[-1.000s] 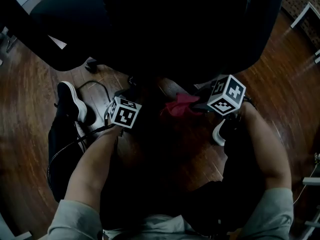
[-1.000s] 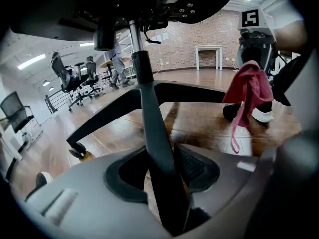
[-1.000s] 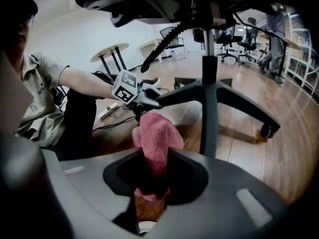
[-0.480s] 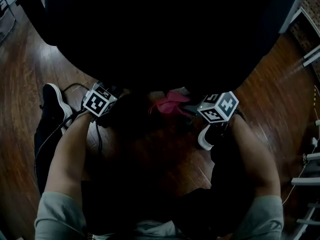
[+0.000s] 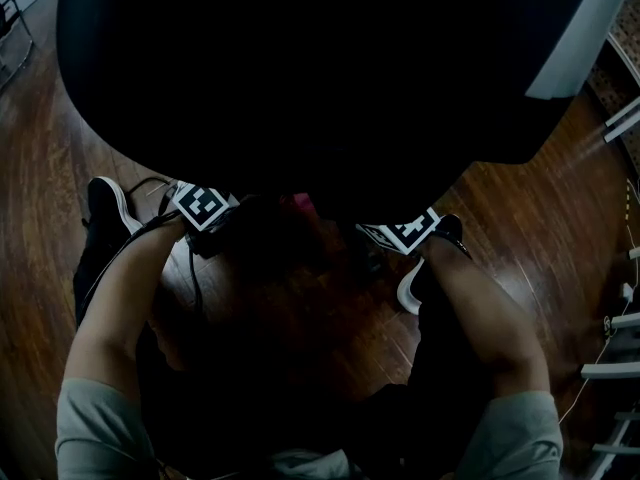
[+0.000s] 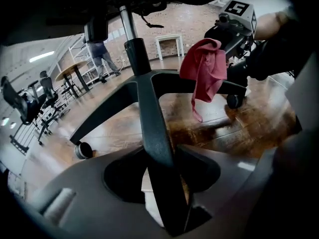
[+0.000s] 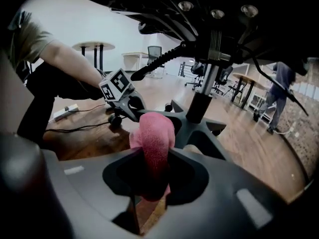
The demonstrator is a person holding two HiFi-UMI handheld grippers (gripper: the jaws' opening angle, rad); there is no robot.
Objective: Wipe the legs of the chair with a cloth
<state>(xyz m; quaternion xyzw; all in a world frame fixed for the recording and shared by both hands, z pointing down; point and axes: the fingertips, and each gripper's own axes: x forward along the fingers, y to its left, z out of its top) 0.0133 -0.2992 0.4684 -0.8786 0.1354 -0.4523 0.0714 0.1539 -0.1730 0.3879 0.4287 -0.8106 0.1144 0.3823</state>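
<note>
**Colleague:** Where was the cloth when you froze the feed?

**Me:** It was in the right gripper (image 7: 156, 149). I had its jaws clamped on the red cloth (image 7: 154, 128), which bunched up between them. The cloth hung over the chair's base, just on the near side of the central column (image 7: 198, 106). From the left gripper view it dangled in front of the right-hand leg (image 6: 172, 81). I couldn't tell whether it touched that leg.

**Colleague:** And your left claw?

**Me:** The left gripper (image 6: 161, 148) straddled the near leg (image 6: 147, 108) of the base. Its jaws had just been opening and stood at a middling width. The leg ran between them with a sliver of gap on either side, so I wasn't squeezing it.

**Colleague:** Did the head view add anything?

**Me:** Not much. The dark seat (image 5: 300, 68) covered most of it. Both marker cubes peeked out at its near edge, one left and one right, with a scrap of the cloth between them over the wooden floor (image 5: 520, 218). In the left gripper view a caster (image 6: 82, 150) sat at the end of the far-left leg.
</note>
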